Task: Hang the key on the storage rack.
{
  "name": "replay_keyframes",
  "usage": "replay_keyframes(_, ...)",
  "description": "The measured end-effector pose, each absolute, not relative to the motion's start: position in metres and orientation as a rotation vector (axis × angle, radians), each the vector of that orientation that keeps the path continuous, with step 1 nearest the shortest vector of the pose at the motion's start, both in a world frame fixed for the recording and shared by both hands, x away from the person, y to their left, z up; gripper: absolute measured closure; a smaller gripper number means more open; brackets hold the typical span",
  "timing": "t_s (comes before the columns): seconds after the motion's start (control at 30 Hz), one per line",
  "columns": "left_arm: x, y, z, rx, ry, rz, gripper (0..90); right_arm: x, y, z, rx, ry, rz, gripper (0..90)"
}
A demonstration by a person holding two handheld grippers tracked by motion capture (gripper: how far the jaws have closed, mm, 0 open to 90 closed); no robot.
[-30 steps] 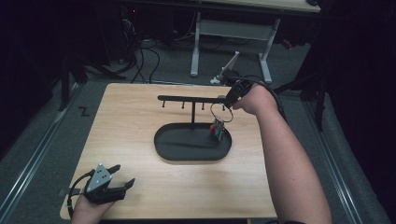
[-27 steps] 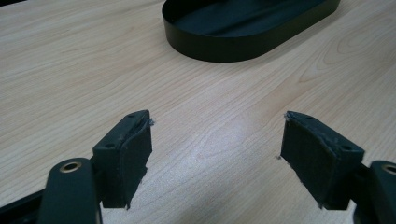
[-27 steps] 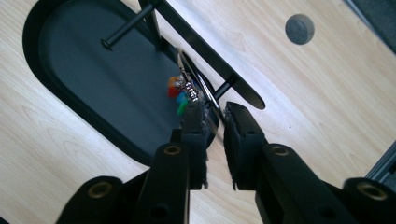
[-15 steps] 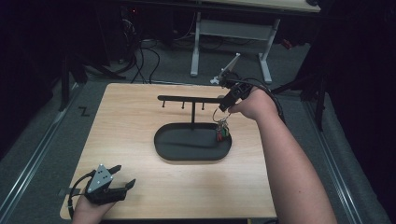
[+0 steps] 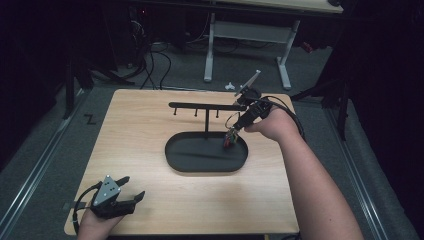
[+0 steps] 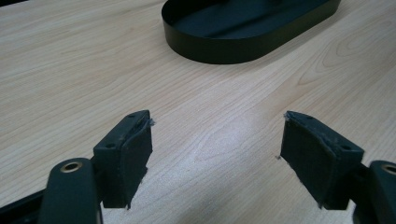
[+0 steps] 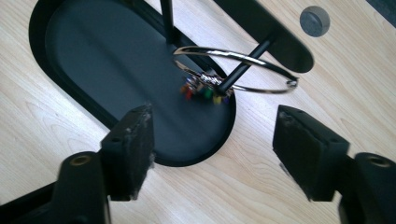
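left of the black oval tray (image 5: 175, 150) and nearer the person, the left gripper (image 5: 131, 192) rests on the desk (image 5: 140, 125), jaws wide apart and empty. a metal ring with coloured charms (image 7: 233, 70) hangs on a peg of the stand above the tray's right end. the right gripper (image 5: 239, 124), just beside the ring, has just been opening and grips nothing.
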State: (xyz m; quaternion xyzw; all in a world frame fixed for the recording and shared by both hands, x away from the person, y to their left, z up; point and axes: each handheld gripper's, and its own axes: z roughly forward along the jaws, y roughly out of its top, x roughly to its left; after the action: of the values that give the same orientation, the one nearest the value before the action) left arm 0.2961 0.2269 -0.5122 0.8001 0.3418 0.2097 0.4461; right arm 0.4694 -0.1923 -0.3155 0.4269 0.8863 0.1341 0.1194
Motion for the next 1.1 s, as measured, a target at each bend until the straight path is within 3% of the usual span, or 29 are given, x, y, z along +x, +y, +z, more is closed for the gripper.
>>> replay_keyframes(0.53, 0.298, 0.220, -0.515, 2.009, 0.834, 0.507, 25.2, 0.426, -0.204, -0.352, 1.184, 2.465, 0.541, 17.7)
replay_keyframes(1.1, 0.302, 0.214, -0.516, 2.024, 0.826, 0.499, 24.8, 0.362, -0.216, -0.443, 1.148, 2.412, 0.782, 13.9)
